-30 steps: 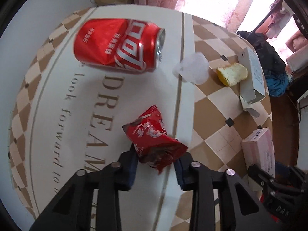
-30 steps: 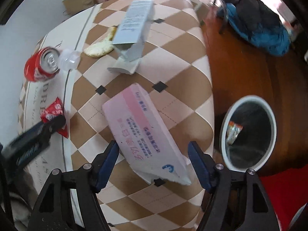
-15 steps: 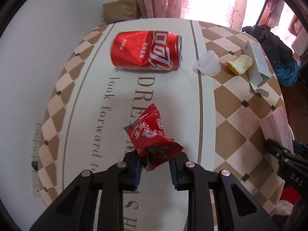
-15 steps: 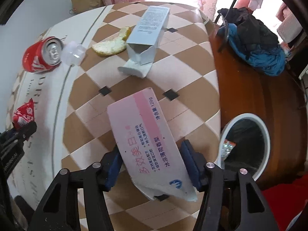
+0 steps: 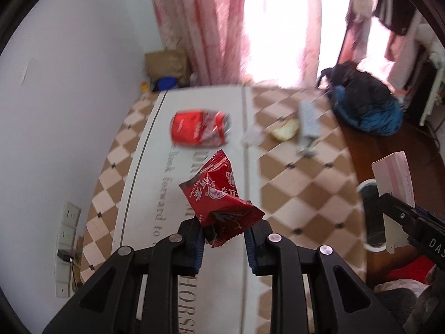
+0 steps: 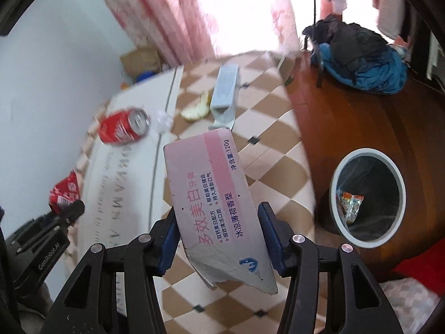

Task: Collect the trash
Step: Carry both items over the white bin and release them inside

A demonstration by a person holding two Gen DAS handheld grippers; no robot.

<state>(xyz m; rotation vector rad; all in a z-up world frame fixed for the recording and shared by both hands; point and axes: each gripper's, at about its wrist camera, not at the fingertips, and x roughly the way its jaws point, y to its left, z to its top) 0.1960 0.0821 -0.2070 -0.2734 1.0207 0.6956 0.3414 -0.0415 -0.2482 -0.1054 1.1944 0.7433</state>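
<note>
The left gripper (image 5: 224, 240) clamps one red snack wrapper (image 5: 219, 197) between its two blue-padded fingers (image 5: 194, 247), and the crinkled packet stands up out of the grip, lifted clear above the table (image 5: 292, 194). The right gripper (image 6: 218, 236) pinches one pink toothpaste box (image 6: 214, 197) by its long sides, the torn end nearest the camera and the closed end tilted up and away, also raised off the table. Using the table as the landmark: it wears a brown-and-cream checked cloth with a white lettered band, and four loose pieces of trash lie on its far half. One dented red soda can (image 6: 123, 126) lies on its side on the white band; just beside it, toward the checked part, sits one small crumpled clear plastic cup (image 6: 164, 121); next along is one yellowish scrap of bread or peel (image 6: 197, 108), too blurred to name firmly; beside that lies one pale blue carton (image 6: 226, 94) with its flap open. Off the table's right edge, on the dark wooden floor, stands one round white-rimmed trash bin (image 6: 367, 197) lined with a black bag, with at least one colourful wrapper inside. Beyond the table's far edge hang pink curtains (image 6: 172, 16), and a heap of blue and black clothing (image 6: 358, 55) lies on the floor to the far right.
</note>
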